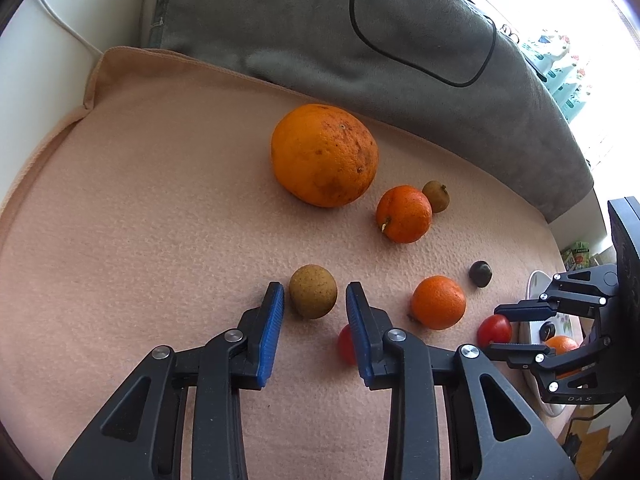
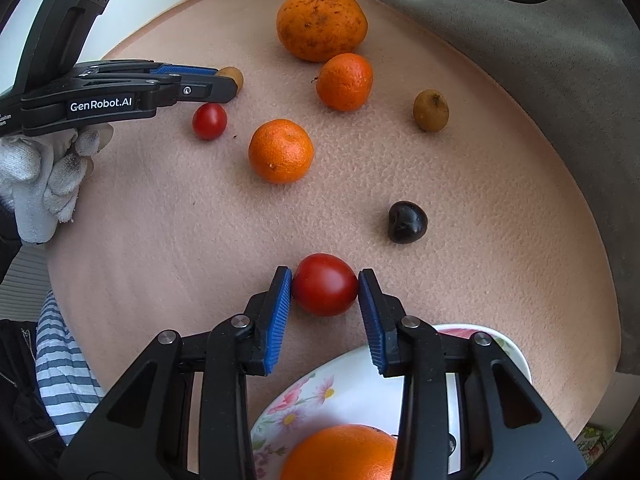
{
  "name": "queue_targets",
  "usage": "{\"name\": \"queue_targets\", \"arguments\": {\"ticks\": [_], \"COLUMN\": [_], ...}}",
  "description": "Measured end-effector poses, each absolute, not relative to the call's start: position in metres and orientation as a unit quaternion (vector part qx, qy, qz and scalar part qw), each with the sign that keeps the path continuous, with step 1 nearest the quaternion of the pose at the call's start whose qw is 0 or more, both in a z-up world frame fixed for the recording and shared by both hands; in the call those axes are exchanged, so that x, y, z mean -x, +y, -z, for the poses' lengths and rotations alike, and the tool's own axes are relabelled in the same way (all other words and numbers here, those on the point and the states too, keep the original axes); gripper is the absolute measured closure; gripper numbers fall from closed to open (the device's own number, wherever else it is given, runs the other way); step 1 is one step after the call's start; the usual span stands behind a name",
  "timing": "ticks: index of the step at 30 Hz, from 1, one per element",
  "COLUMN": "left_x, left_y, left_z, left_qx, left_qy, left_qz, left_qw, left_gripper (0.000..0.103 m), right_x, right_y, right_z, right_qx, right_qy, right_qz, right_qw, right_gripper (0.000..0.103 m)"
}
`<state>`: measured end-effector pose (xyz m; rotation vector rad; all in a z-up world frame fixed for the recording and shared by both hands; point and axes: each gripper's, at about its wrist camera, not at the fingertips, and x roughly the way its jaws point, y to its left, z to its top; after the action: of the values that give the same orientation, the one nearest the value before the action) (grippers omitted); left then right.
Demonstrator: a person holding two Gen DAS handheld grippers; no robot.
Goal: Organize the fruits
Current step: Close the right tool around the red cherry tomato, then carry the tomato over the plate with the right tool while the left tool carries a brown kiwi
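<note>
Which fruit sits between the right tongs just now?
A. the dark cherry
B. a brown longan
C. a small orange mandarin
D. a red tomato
D: in the right wrist view a red tomato sits between the blue pads of the right tongs, which touch it on both sides, while the dark cherry lies apart on the cloth.

blanket [image 1: 140, 200]: pale peach-pink under both tools
cushion [image 1: 320, 32]: grey, beyond the fruit
large orange [image 1: 324, 155]: orange, brown-speckled, far ahead of the left gripper [image 1: 315, 300]
longan [image 1: 313, 297]: olive-brown, between its blue pads [image 1: 274, 320]
tomato [image 2: 325, 284]: deep red, between the right gripper [image 2: 325, 286] pads
cherry [image 2: 407, 222]: near-black
plate [image 2: 340, 392]: white, pink floral print
glove [image 2: 44, 176]: white, smudged grey
sleeve [image 2: 60, 368]: blue-and-white stripes
</note>
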<state>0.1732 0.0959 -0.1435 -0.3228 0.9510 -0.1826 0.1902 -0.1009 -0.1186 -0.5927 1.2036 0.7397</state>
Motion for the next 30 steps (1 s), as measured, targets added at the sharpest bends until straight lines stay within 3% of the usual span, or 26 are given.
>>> {"name": "queue_targets", "arguments": {"ticks": [8, 30], "left_x": [-0.176, -0.155], "left_y": [0.097, 0.095], "left_z": [0.148, 0.122], "left_qx": [0.163, 0.149], "left_qy": [0.456, 0.424], "left_qz": [0.085, 0.082], "left_qw": [0.871, 0.889], "left_gripper": [0.08, 0.08], "right_x": [-0.191, -0.192], "right_y": [-0.098, -0.108], "right_z": [0.119, 0.092], "right_qx": [0.269, 0.233], "right_qy": [0.546, 0.526], "right_qz": [-0.335, -0.343], "right_qw": [0.719, 0.743], "right_gripper": [0.067, 0.068]}}
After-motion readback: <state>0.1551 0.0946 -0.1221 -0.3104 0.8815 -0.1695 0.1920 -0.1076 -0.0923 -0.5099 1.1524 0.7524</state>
